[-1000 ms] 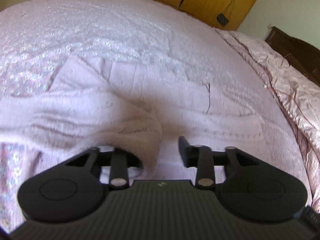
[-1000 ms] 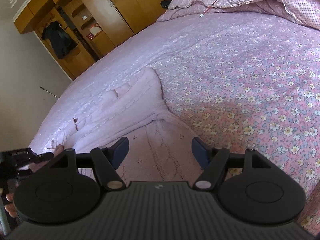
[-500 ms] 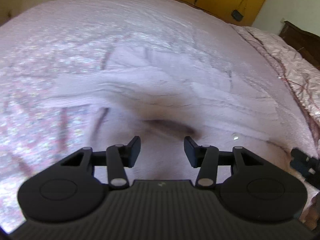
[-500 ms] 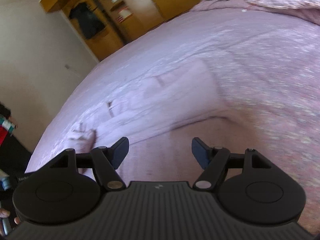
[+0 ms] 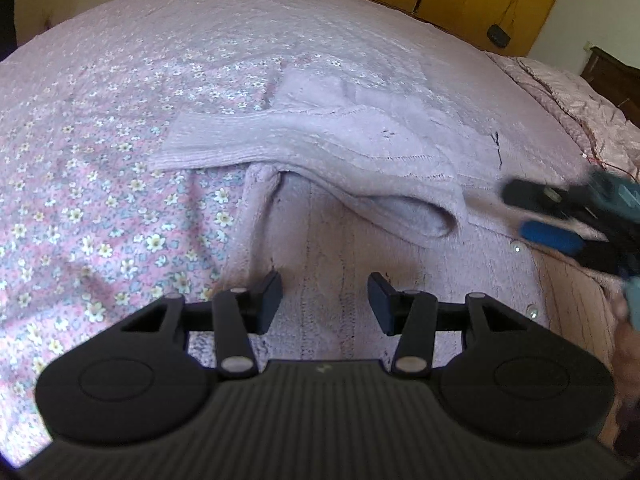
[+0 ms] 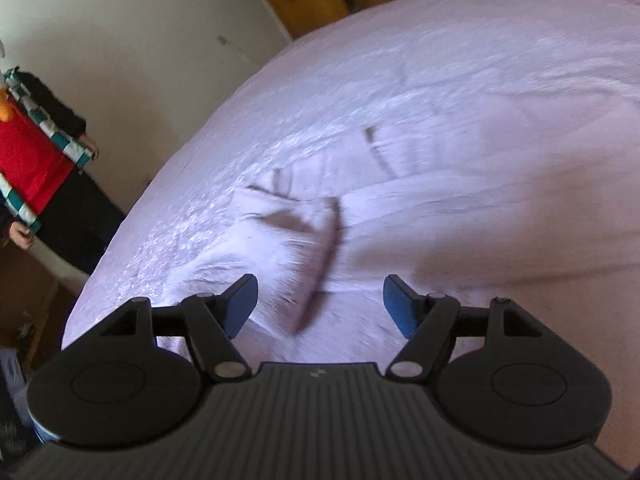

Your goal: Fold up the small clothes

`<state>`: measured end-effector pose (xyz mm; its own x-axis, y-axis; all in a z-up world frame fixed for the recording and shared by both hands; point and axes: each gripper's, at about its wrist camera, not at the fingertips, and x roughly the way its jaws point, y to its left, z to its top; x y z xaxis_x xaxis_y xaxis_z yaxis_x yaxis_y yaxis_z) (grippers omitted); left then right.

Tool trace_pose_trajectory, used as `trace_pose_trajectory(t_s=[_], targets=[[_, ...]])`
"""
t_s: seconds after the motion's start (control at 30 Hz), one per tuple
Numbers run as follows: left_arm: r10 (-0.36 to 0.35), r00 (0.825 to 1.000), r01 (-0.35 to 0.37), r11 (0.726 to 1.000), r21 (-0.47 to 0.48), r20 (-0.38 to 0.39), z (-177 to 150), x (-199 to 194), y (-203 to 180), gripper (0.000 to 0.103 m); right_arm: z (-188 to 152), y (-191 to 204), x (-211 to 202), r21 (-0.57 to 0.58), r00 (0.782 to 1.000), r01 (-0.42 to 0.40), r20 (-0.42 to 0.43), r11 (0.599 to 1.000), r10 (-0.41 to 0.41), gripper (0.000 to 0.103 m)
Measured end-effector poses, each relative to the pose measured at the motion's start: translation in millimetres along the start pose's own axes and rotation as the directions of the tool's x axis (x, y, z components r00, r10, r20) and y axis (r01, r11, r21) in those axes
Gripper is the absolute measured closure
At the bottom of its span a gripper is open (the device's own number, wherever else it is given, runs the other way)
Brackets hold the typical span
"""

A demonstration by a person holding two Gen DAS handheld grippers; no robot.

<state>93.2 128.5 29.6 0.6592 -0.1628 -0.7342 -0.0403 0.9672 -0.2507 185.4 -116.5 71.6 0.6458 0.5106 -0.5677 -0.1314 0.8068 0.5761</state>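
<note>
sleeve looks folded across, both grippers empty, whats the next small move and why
Probably bring the right gripper down onto the far side of the cardigan to take the other sleeve. The left sleeve already lies folded across the body on the bedspread, and both grippers are open, the left gripper hovering with nothing between its fingers. The right view is blurred, so the exact spot is unclear.

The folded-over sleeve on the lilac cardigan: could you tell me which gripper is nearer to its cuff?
Right. The right gripper sits just beside the cuff; the left gripper hovers farther back over the cardigan's body.
</note>
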Motion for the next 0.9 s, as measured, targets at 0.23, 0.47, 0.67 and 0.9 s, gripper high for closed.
trace_pose_trajectory(t_s=[0.23,0.47,0.67,0.9], targets=[[-0.020,1.000,0.020,1.000,-0.017,0.005,-2,0,2,0.052,16,17,57,-0.062,0.994,0.026,-0.103,0.998,-0.032,0.067],[-0.032,0.999,0.032,0.999,-0.035,0.012,-3,-1,4,0.050,31,33,42,-0.208,0.992,0.127,0.045,0.970,-0.120,0.092],[-0.041,0.999,0.041,0.998,-0.043,0.013,-3,0,5,0.049,22,13,59,-0.264,0.975,0.208,-0.018,0.942,-0.220,0.089],[-0.050,0.999,0.049,0.995,-0.087,-0.008,4,-15,14,0.048,16,29,37,-0.293,0.979,0.202,0.042,0.935,-0.199,0.059]])
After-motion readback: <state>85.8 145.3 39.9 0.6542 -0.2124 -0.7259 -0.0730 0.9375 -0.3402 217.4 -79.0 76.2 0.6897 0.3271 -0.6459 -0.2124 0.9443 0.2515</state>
